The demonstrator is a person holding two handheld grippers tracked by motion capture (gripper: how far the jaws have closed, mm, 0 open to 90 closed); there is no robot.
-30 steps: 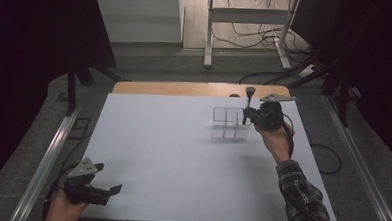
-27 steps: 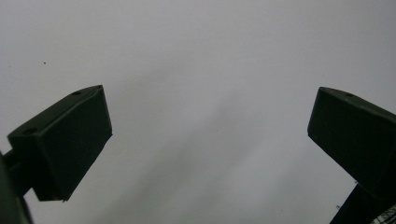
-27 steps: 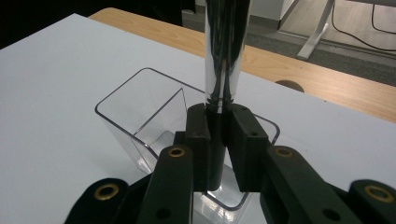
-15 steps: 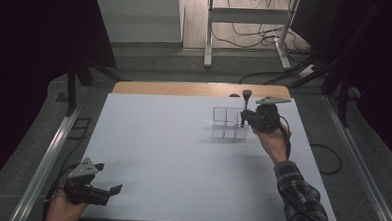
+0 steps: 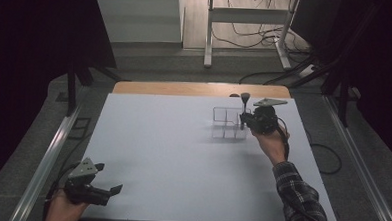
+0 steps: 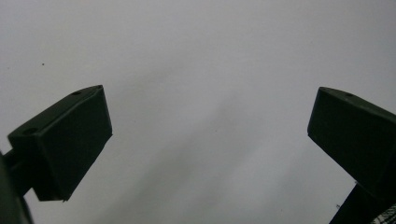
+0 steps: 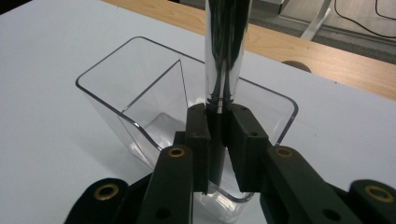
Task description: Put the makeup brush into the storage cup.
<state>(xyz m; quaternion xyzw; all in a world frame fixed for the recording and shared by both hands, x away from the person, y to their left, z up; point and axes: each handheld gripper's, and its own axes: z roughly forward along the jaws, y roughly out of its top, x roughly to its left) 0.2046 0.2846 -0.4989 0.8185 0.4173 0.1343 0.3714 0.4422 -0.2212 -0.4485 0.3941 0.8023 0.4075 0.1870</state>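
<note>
A clear plastic organizer [image 5: 223,124] with compartments stands on the white table top [image 5: 172,154], right of the middle. My right gripper [image 5: 243,121] is shut on a makeup brush [image 5: 244,108], held upright with the bristles on top. In the right gripper view the shiny brush handle [image 7: 224,56] rises from between the pads of the right gripper [image 7: 218,144], above the organizer [image 7: 140,93] compartment right of the divider. The jaws hide the handle's lower end. My left gripper [image 5: 111,191] lies at the front left edge, and the left gripper [image 6: 210,140] is open with only white table between its jaws.
A strip of bare wood [image 5: 195,89] runs along the table's far edge. A metal rail [image 5: 52,149] lines the left side and another rail [image 5: 357,162] the right. Cables [image 5: 327,156] lie on the floor beyond the right edge.
The right gripper has shifted a little left and down with the brush, closer over the organizer. The left gripper has not moved.
</note>
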